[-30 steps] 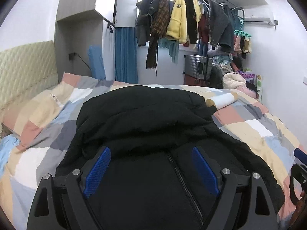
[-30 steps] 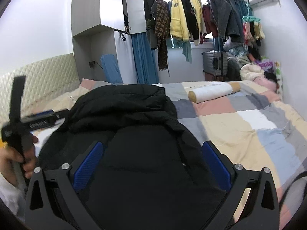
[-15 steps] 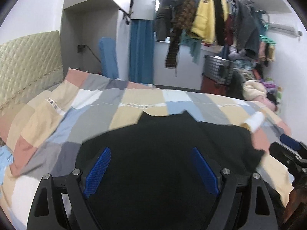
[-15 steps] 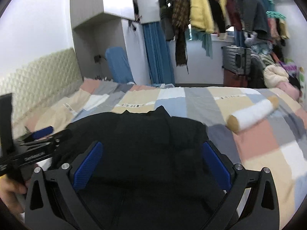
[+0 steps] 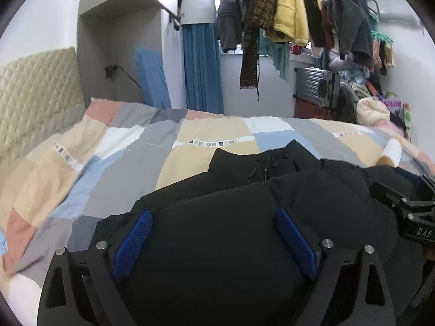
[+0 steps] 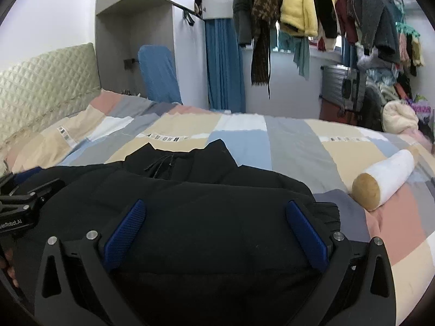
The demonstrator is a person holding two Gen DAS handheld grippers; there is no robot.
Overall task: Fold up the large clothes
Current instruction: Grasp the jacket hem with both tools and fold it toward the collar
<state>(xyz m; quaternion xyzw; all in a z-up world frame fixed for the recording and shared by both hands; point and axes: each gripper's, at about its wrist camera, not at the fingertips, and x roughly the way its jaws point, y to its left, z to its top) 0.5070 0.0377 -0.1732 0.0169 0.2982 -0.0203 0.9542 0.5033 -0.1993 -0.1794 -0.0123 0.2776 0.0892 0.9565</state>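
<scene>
Black padded jacket (image 5: 231, 217) lies folded at lower centre on the patchwork quilt (image 5: 130, 163), whose white strip reads "FASHION HOME". Left gripper (image 5: 214, 233) jaws have just been opening, standing apart with jacket bulk between the ribbed blue pads; right gripper (image 6: 214, 231) likewise apart. Cylindrical white bolster (image 6: 386, 179) lies at right.

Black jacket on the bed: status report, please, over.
Left gripper and right gripper open, nothing pinched. Black jacket lies bunched on the patchwork quilt. Bolster pillow clear, off to the right.
</scene>
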